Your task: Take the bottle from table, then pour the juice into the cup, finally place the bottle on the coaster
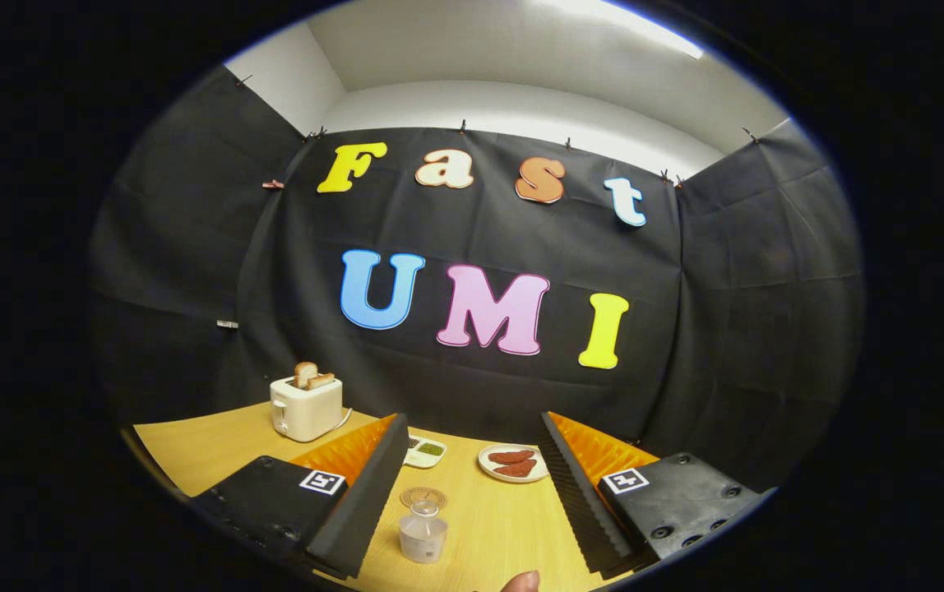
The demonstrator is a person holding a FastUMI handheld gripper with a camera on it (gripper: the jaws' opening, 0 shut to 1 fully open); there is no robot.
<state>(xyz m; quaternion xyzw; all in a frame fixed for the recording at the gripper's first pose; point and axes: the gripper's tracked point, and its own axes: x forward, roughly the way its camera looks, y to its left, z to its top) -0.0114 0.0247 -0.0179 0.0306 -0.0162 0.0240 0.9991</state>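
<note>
Cup (423, 536) between spread jaws | coaster (423, 497) just beyond | gripper (472, 485) empty

Recording booth — toaster (305, 409) on table (192, 448)

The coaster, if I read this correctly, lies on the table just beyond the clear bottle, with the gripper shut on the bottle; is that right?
Not quite: the gripper view shows the gripper open, its fingers wide apart and touching nothing. The coaster does lie just beyond the clear bottle, which stands free on the table.

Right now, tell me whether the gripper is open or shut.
Open: the gripper has its fingers spread wide, with the cup standing untouched between them.
</note>
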